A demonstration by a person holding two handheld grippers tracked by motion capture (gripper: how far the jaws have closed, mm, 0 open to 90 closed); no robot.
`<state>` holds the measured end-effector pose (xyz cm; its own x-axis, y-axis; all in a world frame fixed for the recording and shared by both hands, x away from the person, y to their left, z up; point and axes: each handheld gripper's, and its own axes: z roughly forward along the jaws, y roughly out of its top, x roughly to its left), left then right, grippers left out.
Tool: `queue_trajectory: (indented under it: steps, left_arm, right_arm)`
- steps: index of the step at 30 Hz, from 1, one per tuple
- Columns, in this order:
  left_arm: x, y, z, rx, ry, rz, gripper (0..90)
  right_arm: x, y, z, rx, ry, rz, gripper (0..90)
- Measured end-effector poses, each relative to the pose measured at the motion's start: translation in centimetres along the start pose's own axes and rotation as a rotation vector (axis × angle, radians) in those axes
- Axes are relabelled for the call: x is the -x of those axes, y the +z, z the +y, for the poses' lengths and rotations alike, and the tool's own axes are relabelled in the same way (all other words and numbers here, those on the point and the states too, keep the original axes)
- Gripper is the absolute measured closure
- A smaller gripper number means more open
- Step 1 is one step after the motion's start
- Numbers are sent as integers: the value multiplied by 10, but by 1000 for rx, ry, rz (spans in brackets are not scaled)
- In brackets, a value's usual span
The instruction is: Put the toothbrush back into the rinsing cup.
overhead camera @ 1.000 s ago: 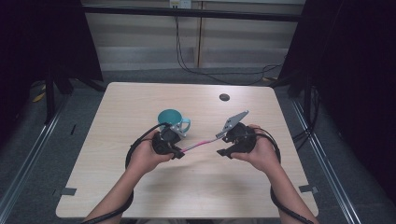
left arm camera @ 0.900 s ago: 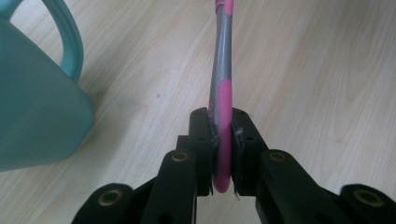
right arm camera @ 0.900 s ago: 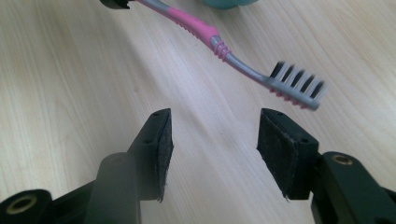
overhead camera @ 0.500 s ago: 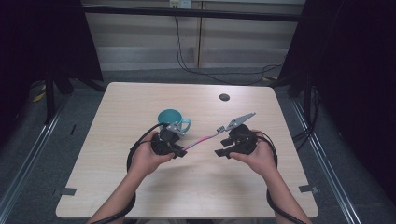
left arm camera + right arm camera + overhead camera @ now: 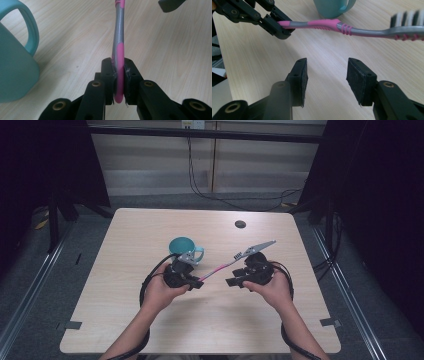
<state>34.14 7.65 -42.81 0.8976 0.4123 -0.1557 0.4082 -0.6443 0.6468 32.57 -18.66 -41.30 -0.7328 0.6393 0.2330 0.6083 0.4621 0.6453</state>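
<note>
Two grippers are held over the middle of the wooden table point(image 5: 125, 320), one in each hand of the person. The left gripper point(image 5: 119, 75) is closed on the end of the handle of a pink and grey toothbrush point(image 5: 119, 42); the handle is pressed between the two black pads, and a small piece of its pink end comes out behind them. From there the toothbrush is carried above the table surface, not lying on it, and it points up and to the right in the high view toward the right gripper point(image 5: 327, 72).

The right gripper is seen with its jaws wide apart and nothing between them. In the right gripper view, the toothbrush crosses in front of these jaws from side to side, with the bristle head at the right edge of the picture. The pads are not touching it.

A teal mug point(image 5: 183, 248) is standing upright on the table just behind the left gripper, with its handle turned to the right in the high view. A small dark round thing point(image 5: 240, 224) is lying near the far edge of the table, well apart from both grippers.
</note>
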Motion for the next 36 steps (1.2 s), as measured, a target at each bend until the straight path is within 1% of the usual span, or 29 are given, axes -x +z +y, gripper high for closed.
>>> queue_trajectory:
  steps: [3,4,6,7,11,14,18,23,26,29,31,32,35,36]
  left_arm:
    - [1,1,1,-4,8,-2,813]
    - [2,2,2,1,1,-2,813]
    - [2,3,2,-1,2,-8,813]
    - [3,3,2,3,-1,-4,813]
    - [2,4,2,5,2,-3,813]
    - [2,4,3,7,3,-6,813]
    - [3,4,3,18,0,-8,813]
    - [5,6,5,29,-1,-12,813]
    - [6,8,6,37,-8,-15,813]
    - [7,9,7,44,-6,-12,813]
    - [8,9,7,50,-6,-18,812]
    - [8,10,8,55,-15,-18,813]
    - [8,10,9,59,-7,-21,813]
    - [9,10,9,65,-13,-23,813]
  right_arm:
    - [0,2,0,12,8,9,514]
    - [0,2,0,14,11,12,514]
    - [-1,4,1,19,13,15,517]
    - [-1,4,1,20,14,13,517]
    - [1,2,0,24,17,20,517]
    - [3,0,0,33,29,26,514]
    - [3,-1,-1,40,39,25,514]
    - [1,2,0,57,42,48,513]
    - [0,3,2,62,46,50,513]
    - [0,4,3,62,46,51,514]
    - [-1,4,4,70,50,57,518]
    - [-2,4,5,78,51,65,528]
    - [-2,5,5,90,54,71,539]
    - [-2,5,5,94,59,73,541]
